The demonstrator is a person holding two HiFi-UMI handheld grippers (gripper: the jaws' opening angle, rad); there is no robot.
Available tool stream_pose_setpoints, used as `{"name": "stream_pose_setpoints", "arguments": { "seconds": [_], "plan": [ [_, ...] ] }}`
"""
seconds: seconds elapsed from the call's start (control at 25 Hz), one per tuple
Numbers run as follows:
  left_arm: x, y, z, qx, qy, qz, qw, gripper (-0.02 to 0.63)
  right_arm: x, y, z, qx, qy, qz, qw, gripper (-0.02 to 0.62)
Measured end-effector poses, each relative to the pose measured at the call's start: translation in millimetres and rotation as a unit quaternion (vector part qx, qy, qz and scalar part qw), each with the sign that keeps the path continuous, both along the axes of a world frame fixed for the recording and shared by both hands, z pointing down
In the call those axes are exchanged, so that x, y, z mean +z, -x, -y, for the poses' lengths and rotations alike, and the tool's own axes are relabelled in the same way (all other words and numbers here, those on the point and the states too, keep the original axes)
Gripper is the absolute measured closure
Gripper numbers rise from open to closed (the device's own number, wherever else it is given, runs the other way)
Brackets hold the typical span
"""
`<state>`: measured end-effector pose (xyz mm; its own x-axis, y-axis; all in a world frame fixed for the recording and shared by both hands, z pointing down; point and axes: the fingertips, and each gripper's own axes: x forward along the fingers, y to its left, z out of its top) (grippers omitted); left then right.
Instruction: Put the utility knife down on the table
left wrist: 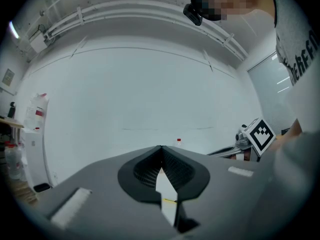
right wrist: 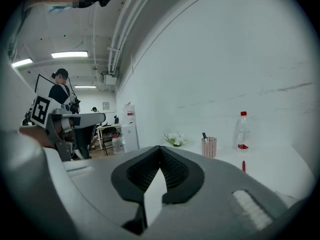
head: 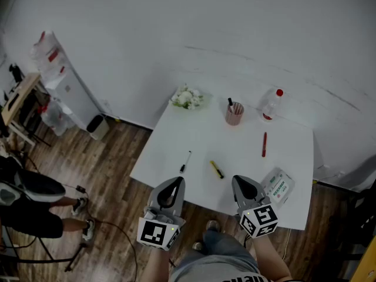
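The left claw (head: pixel 175 182) hangs over the near edge of the white desk (head: pixel 194 134), its jaws pressed together on nothing, with a black pen (head: pixel 185 161) just ahead of its tip. The yellow utility knife (head: pixel 217 169) lies flat on the desk, between the two claws and a little ahead of them, touching neither. The right claw (head: pixel 241 182) is likewise clenched and empty, with a tissue packet (head: pixel 278 187) just to its right and a red pen (head: pixel 264 144) farther ahead.
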<state>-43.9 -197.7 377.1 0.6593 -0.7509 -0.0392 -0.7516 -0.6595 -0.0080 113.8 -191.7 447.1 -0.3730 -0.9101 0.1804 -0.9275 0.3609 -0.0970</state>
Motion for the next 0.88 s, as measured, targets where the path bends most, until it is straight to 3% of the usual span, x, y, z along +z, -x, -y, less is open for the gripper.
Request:
{"name": "stream_pose_setpoints", "arguments": {
  "seconds": [0.88],
  "plan": [
    [-15.4, -2.6, -28.1, 0.007, -0.020, -0.003, 0.9998, 0.597, -63.3, -2.9, -37.8, 0.008, -0.085, 0.015, 0.996, 0.594]
  ]
}}
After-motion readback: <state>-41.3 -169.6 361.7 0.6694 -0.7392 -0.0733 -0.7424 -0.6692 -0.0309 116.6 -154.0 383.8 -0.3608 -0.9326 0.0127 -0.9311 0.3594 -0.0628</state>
